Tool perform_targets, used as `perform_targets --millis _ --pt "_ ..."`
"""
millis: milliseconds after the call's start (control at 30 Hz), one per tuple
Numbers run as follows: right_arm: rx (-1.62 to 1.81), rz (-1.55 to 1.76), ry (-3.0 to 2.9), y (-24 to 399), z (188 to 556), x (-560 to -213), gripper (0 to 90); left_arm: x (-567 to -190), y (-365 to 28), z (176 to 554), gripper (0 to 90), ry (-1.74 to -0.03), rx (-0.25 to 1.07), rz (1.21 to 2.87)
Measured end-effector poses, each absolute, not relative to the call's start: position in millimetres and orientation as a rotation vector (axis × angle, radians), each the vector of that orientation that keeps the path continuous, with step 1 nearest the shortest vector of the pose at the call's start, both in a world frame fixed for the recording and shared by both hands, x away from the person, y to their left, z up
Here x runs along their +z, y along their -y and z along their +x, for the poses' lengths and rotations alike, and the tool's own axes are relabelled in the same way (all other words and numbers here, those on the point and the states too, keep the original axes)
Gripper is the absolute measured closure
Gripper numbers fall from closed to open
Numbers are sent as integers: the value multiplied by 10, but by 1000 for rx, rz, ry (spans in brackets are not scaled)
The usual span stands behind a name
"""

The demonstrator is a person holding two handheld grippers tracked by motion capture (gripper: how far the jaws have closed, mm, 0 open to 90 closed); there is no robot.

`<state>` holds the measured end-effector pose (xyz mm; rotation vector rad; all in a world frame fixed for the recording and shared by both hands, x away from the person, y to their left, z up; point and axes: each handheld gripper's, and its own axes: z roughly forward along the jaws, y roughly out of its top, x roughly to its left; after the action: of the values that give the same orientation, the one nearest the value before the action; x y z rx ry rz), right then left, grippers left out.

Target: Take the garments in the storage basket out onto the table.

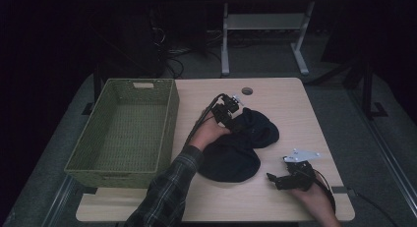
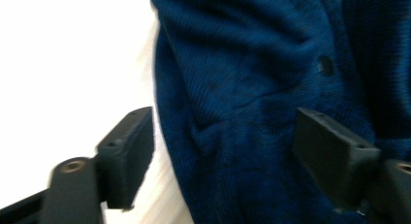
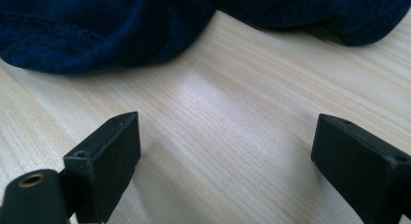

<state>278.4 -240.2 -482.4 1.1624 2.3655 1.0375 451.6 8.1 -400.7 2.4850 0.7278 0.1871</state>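
From the high view, a dark blue knitted garment [image 1: 238,143] lies in a loose heap on the middle of the wooden table [image 1: 280,94], a little toward the person's side. A green woven basket [image 1: 125,131] stands at the left part of the table, just beside the garment but not touching it as far as I can see. The left gripper [image 1: 235,120] is over the far part of the heap, held by a hand that comes out of a checked sleeve [image 1: 167,192]. The right gripper [image 1: 273,178] rests low near the front right corner of the table, near the garment but apart from it.

The left gripper view gives what the high view cannot: the knit texture of the garment [image 2: 252,112] and one dark button [image 2: 325,65] on it. Here the two black jaws stand wide apart, with the fabric behind and between them, and the pads do not press on it (the jaws are released, nothing is grasped). The table at the left of this view is washed out to white.

The right gripper view shows the light wood grain of the table [image 3: 232,127] clearly, with the rounded edge of the garment [image 3: 97,35] lying across the top. The jaws of the right gripper [image 3: 225,151] are wide open too, with bare wood between them.
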Motion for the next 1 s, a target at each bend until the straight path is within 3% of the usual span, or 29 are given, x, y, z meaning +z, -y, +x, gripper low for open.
perform_targets --millis 167,300,533,700,1000 --pt "1036 1168 -2367 2401 2782 -4823 101 -3887 -191 4447 194 -720 186 2469" --pt "1037 1167 -2366 2400 2781 -4822 101 -3816 -274 4321 284 -704 166 2463" --pt "1035 1171 -2368 2400 2780 -4821 101 -3740 -454 4022 701 -693 93 2449" --pt "1035 1167 -2367 2401 2781 -4822 101 -3758 -537 3765 899 -684 88 2452" --pt "1035 1167 -2367 2401 2781 -4823 101 -3935 -698 3385 899 -678 104 2440"
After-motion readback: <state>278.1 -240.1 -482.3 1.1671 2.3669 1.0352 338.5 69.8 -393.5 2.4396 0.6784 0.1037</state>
